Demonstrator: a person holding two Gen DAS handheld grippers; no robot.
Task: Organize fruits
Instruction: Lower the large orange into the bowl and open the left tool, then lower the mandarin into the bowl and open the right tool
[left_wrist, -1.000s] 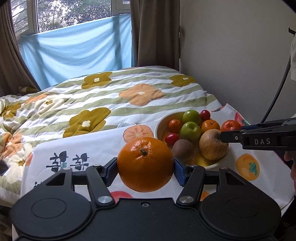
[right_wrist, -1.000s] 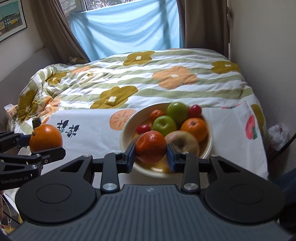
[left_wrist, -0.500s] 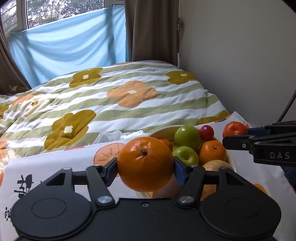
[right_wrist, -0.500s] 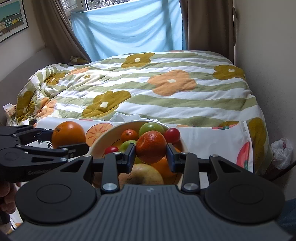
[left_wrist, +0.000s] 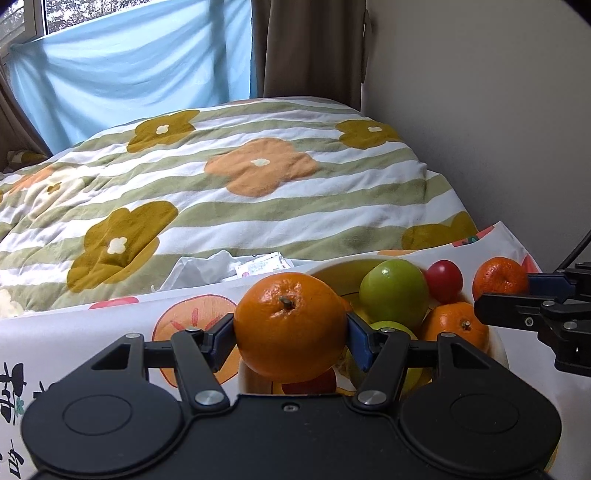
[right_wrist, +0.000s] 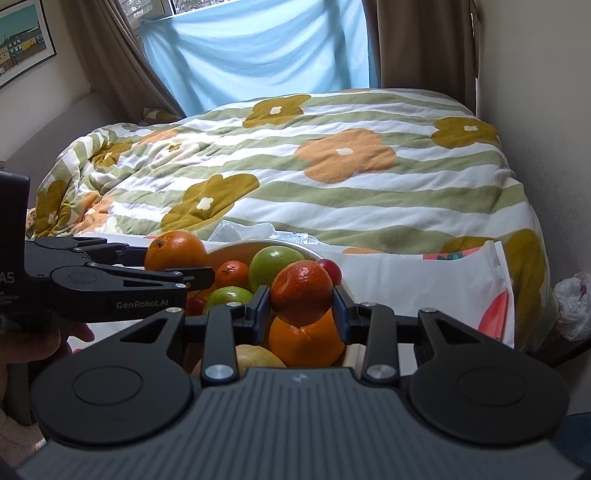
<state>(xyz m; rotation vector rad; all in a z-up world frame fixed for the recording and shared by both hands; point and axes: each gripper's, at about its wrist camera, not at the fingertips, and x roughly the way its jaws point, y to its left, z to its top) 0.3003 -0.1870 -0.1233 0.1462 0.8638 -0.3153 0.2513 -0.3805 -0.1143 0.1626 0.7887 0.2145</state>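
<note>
Your left gripper (left_wrist: 291, 328): fingers clamped on a large orange (left_wrist: 290, 326), held over the near left rim of the fruit bowl (right_wrist: 236, 248).
Your right gripper (right_wrist: 301, 308): fingers clamped on a reddish mandarin (right_wrist: 301, 291), held above the bowl's right side.
Bowl contents: green apples (left_wrist: 393, 291), red plum (left_wrist: 445, 278), an orange fruit (right_wrist: 306, 343).
Bowl sits on the printed cloth (left_wrist: 74, 347) at the bed's near edge.

Left gripper (left_wrist: 291, 328) seen level, jaws clamped w/ blue pads (left_wrist: 356, 341) pressed inward on an orange (left_wrist: 290, 326). Right gripper (right_wrist: 301, 301) held alongside, jaws likewise closed on a mandarin (right_wrist: 301, 291). Part of a hand (right_wrist: 33, 341) is glimpsed behind left gripper.
</note>
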